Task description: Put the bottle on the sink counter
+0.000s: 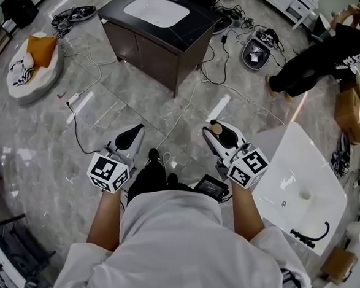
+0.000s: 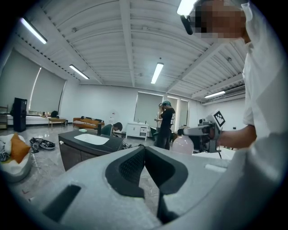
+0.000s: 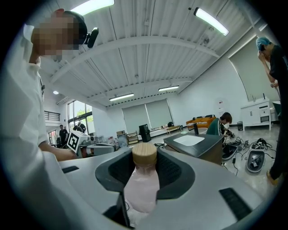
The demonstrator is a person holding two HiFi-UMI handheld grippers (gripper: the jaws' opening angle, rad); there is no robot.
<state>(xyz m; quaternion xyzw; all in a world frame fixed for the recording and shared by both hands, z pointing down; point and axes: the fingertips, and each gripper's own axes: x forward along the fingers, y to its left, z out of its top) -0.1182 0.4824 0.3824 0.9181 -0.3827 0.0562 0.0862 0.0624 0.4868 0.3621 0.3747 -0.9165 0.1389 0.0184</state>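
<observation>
Right gripper (image 1: 221,131) is clamped on the pink bottle (image 3: 142,182), cap forward, evidently for carriage to the sink counter (image 1: 203,23) well ahead; left gripper (image 1: 132,136) is closed, empty.

Most of the bottle (image 3: 143,179) hidden in the head view behind my right gripper (image 1: 221,133) (only its tan cap (image 1: 216,129) peeks out), its base lost below my jaws in the right gripper view, sink counter (image 1: 203,23) clipped by the head view's top edge, a person (image 1: 322,66) cut off at its right edge.
</observation>
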